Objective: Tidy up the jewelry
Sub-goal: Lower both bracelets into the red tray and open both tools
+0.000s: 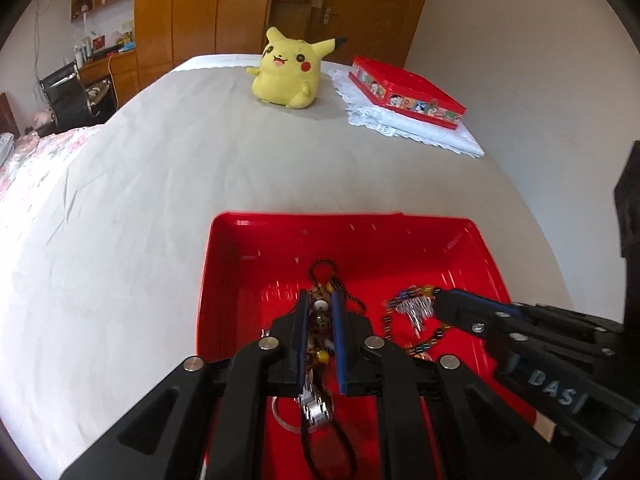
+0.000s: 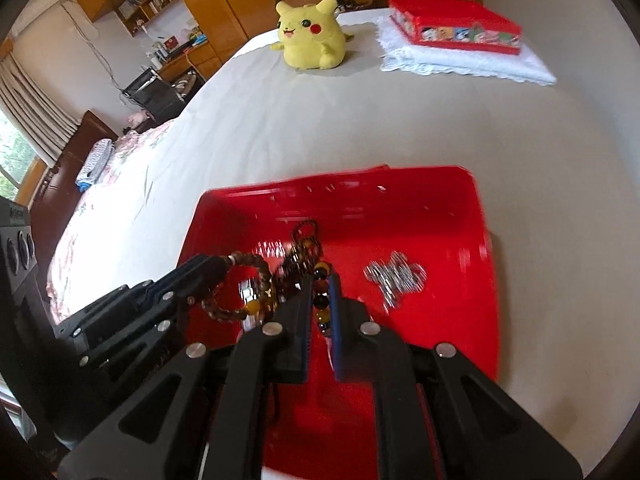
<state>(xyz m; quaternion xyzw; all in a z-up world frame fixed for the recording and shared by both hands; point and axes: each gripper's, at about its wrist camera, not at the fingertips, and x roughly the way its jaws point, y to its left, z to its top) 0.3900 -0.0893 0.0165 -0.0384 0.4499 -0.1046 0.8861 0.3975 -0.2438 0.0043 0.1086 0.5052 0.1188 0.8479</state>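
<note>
Two tools carry beaded jewelry over a glossy red plastic tray (image 1: 248, 280) on a bed.

The left tool (image 1: 320, 320) is clamped on a brown bead bracelet (image 2: 240, 280) with a dangling metal clasp. The right tool (image 2: 322, 300) is closed tight on a string of small coloured beads (image 1: 404, 320) with a silvery fringe. The rectangular tray rests on the smooth grey sheet (image 1: 180, 180); a yellow plush toy (image 1: 288, 68) and a red tin (image 1: 404, 92) on white lace sit beyond.

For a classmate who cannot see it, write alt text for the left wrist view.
The left gripper, shut on a beaded bracelet, hangs over a red tray on a bed. The right gripper holds a colourful bead string; beyond sit a yellow plush and red box.
</note>
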